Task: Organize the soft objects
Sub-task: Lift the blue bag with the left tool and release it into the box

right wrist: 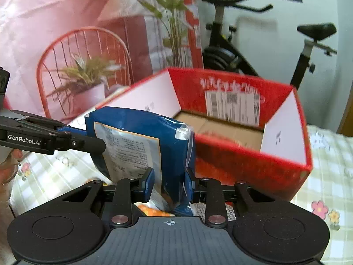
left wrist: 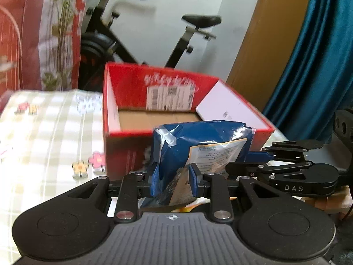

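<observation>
A soft blue packet (left wrist: 194,148), glossy, with a pale printed label and clear tape on one end, is held upright just in front of the open red box (left wrist: 176,101) on the checked bench (left wrist: 44,132). Left gripper (left wrist: 174,182) and right gripper (right wrist: 168,184) both pinch it, jaws narrowly spread, pads pressing its lower sides
</observation>
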{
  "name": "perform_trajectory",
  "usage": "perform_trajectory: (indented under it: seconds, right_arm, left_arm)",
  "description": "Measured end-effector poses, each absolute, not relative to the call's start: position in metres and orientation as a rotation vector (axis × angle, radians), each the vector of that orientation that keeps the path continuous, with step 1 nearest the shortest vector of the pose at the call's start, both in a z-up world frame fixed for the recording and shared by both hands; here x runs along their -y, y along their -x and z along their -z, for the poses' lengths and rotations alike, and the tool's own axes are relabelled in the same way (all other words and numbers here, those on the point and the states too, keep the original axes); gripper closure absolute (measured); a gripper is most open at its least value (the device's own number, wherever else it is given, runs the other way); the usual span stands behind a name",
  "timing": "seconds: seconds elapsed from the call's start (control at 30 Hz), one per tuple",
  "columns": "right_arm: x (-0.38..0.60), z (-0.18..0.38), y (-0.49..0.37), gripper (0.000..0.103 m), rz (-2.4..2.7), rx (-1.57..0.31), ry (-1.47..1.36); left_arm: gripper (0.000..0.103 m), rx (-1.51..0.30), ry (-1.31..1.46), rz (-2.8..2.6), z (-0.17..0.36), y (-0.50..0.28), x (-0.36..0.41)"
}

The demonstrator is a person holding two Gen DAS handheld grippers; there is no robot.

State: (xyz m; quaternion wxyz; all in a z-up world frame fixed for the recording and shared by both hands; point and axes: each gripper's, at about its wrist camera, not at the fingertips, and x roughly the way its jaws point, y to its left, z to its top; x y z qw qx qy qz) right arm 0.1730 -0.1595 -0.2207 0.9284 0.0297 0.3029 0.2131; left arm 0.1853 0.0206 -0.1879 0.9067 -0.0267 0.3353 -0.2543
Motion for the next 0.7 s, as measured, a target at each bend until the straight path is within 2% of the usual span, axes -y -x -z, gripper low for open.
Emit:
perform_trajectory:
  seconds: [0.4, 0.7]
  right_arm:
    - [0.179, 0.145, -0.166, 0.076, -0.471, -0.414, -0.124]
    - [0.183, 0.092, -0.188, 0.076, -0.461, -0.284, -0.055]
  left_arm:
    - [0.073, -0.49, 0.074, 0.546, 0.124, -0.172, -0.021]
    - [0.073, -0.376, 0.069, 0.533, 0.086, -0.201, -0.011]
